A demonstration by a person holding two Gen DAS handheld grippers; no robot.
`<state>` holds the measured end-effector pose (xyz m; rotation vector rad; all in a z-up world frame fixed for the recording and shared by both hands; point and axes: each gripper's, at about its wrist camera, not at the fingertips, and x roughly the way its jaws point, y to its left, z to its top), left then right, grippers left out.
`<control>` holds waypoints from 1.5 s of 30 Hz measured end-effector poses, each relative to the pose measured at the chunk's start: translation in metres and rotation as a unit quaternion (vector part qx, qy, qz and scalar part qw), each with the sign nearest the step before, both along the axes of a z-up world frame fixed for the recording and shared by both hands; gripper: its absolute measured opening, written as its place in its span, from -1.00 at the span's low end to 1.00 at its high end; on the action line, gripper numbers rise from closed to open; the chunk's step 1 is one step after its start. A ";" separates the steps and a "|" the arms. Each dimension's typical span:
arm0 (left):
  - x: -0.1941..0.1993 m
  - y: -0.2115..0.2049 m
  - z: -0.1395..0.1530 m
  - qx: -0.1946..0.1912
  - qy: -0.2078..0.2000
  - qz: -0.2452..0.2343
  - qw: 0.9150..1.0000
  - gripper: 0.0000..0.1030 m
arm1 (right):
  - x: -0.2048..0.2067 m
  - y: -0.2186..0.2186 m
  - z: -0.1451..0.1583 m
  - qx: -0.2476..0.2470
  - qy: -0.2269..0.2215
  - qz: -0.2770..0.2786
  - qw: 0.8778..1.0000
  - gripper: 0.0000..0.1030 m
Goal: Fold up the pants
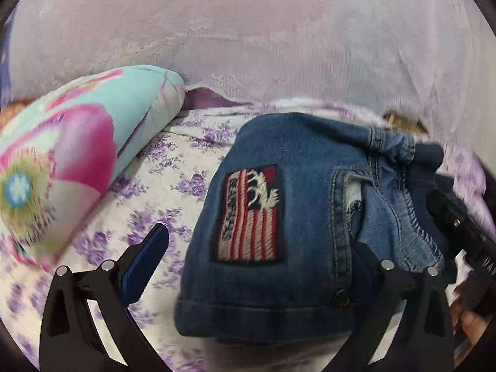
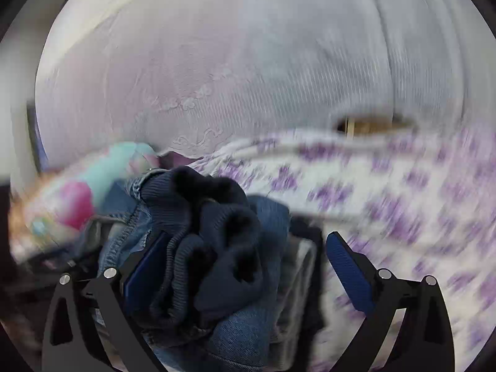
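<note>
The jeans sit bunched mid-frame on the floral sheet, between the wide-open, empty left gripper; right gripper gapes too, dark waistband bunched between its fingers, not pinched

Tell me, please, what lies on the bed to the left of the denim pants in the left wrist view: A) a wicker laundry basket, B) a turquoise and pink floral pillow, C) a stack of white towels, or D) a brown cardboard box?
B: a turquoise and pink floral pillow lies on the purple-flowered bedsheet, left of the denim pants.
</note>
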<state>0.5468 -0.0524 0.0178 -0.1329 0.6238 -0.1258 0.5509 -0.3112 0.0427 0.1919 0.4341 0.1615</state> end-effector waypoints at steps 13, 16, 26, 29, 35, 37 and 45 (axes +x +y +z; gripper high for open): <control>-0.089 -0.007 -0.006 0.087 -0.038 0.014 0.995 0.91 | -0.078 0.010 0.010 -0.024 -0.060 -0.055 0.996 0.93; -0.131 -0.003 0.000 0.089 -0.058 -0.003 0.994 0.91 | -0.132 0.012 0.024 -0.007 -0.125 -0.042 0.991 0.93; -0.246 0.026 -0.025 0.135 -0.070 0.043 0.987 0.91 | -0.227 0.044 -0.036 -0.072 -0.095 -0.045 0.992 0.93; -0.267 0.034 -0.027 0.137 -0.070 0.051 0.987 0.91 | -0.246 0.056 -0.039 -0.096 -0.083 -0.043 0.991 0.93; -0.279 0.044 -0.030 0.128 -0.061 0.068 0.988 0.91 | -0.279 0.065 -0.048 -0.109 -0.071 -0.032 0.991 0.93; -0.276 0.047 -0.029 0.120 -0.066 0.070 0.988 0.91 | -0.286 0.066 -0.047 -0.110 -0.078 -0.032 0.990 0.93; -0.222 0.040 -0.029 0.089 -0.061 0.077 0.991 0.91 | -0.258 0.058 -0.038 -0.089 -0.127 -0.055 0.986 0.93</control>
